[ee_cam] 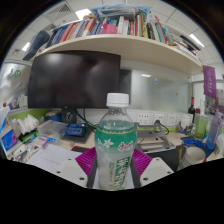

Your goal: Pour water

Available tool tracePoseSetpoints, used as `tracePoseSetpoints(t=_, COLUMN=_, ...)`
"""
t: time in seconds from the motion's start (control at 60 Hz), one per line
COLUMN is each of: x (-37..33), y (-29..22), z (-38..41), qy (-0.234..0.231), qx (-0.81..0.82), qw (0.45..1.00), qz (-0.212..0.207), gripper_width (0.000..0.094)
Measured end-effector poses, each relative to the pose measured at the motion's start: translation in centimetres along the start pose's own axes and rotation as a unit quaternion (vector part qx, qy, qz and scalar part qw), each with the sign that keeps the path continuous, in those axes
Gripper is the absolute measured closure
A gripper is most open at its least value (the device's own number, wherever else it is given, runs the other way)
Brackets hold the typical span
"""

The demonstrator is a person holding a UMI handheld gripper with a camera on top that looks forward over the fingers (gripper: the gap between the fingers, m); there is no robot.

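Cluttered with papers, small boxes and odds and ends, the surface [60, 150] runs along the back of an office corner, with a dark monitor [72, 78] standing on it and a shelf [110, 42] packed with books overhead. Close in front, a clear plastic bottle [117, 145] with a white cap [118, 100] and a green label stands upright between the two fingers of the hand-held gripper [116, 162], whose pink pads [88, 160] show at either side of its body. The pads look pressed against the bottle, so the hand-held gripper seems closed on it, though the very contact lines are hard to see. The bottle appears raised above the clutter rather than resting on it, but its base is hidden, so that is not certain. The cap is still on, which suggests the pouring itself has not begun; this looks like the carrying stage, bottle in hand and level. No cup or glass to pour into can be made out for sure among the things on the surface. The next move would call for the cap to come off and a vessel to be found, then a slow tilt with a firm hold so the bottle does not slip.
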State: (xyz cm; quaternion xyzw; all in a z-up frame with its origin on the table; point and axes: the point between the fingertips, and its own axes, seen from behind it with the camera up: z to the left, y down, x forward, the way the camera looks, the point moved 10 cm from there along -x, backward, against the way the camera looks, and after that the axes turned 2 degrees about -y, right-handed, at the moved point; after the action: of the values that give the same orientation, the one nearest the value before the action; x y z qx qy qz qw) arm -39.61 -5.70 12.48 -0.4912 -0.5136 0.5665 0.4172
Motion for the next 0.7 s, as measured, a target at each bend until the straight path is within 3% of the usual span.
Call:
tracePoseSetpoints(t=0.267, x=1.4, y=-0.2, z=-0.9, qy=0.021, qx=0.042, qw=0.999, qz=-0.005, gripper_width=0.0604)
tracePoseSetpoints(t=0.467, x=-0.2, y=-3.8, z=-3.4, qy=-0.02, qx=0.183, qw=0.983, qz=0.017, gripper_width=0.0609)
tracePoseSetpoints(t=0.567, x=-1.3, y=-5.7, z=-6.1, qy=-0.046, qx=0.339, qw=0.939, qz=0.039, gripper_width=0.0611)
tracePoseSetpoints(t=0.7, x=-2.9, y=-7.2, z=-10.1, qy=-0.082, qx=0.537, qw=0.837, qz=0.058, gripper_width=0.0611)
